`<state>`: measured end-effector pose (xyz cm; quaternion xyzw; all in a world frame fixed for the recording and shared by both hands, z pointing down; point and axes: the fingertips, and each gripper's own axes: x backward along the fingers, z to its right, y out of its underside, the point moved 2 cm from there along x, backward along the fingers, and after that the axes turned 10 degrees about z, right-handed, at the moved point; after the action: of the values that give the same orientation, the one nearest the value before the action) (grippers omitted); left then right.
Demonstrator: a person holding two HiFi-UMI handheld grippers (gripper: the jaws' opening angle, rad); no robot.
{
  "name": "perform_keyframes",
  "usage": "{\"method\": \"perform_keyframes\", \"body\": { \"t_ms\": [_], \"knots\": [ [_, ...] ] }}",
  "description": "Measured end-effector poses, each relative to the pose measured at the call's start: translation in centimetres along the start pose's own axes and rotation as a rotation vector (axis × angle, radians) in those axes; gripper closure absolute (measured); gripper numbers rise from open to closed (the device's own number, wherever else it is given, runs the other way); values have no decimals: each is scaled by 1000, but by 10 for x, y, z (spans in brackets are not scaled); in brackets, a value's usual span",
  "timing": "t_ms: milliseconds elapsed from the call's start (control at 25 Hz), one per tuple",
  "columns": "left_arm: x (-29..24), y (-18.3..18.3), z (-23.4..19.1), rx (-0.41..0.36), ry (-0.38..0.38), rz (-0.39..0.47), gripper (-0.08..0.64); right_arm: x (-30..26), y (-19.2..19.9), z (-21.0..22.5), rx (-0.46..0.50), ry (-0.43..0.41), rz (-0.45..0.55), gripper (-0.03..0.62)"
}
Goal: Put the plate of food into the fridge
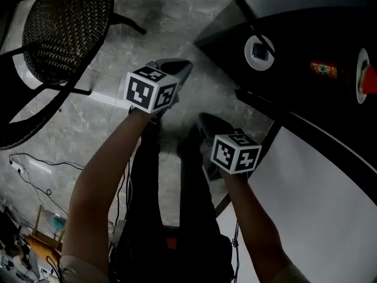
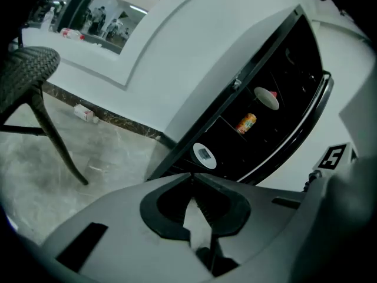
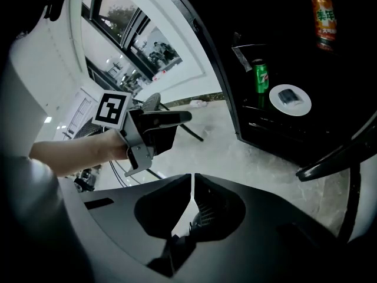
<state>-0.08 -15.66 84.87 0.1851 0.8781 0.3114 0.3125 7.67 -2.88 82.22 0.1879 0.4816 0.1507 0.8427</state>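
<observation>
So the plate (image 3: 290, 99) is already on a shelf inside the fridge (image 3: 347, 63). It's white with something dark on it, though I honestly can't tell what at this size. A green can (image 3: 261, 76) stands just beside it on the fridge shelf, and an orange can (image 3: 323, 15) sits higher up in the fridge. The fridge is open and its inside is all black. Both grippers are outside it, in front of the opening, over the marble floor (image 1: 177, 16). The left gripper (image 2: 193, 178) has its jaws pressed together with nothing in them. The right gripper (image 3: 192, 178) is the same, closed and empty. A woven chair (image 1: 65, 22) stands on the far side of the left gripper from the fridge, well apart from it.
</observation>
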Motion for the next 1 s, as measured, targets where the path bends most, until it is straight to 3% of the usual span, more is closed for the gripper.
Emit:
{"method": "perform_keyframes", "body": {
  "t_ms": [440, 720, 1000],
  "knots": [
    [85, -9, 13, 17, -61, 19, 541, 42, -8, -30, 36, 26, -1, 563],
    [122, -43, 36, -2, -27, 72, 541, 59, -34, -73, 111, -25, 21, 566],
    [159, -83, 72, 16, -2, 108, 541, 91, -50, -119, 78, -47, 34, 566]
  ]
}}
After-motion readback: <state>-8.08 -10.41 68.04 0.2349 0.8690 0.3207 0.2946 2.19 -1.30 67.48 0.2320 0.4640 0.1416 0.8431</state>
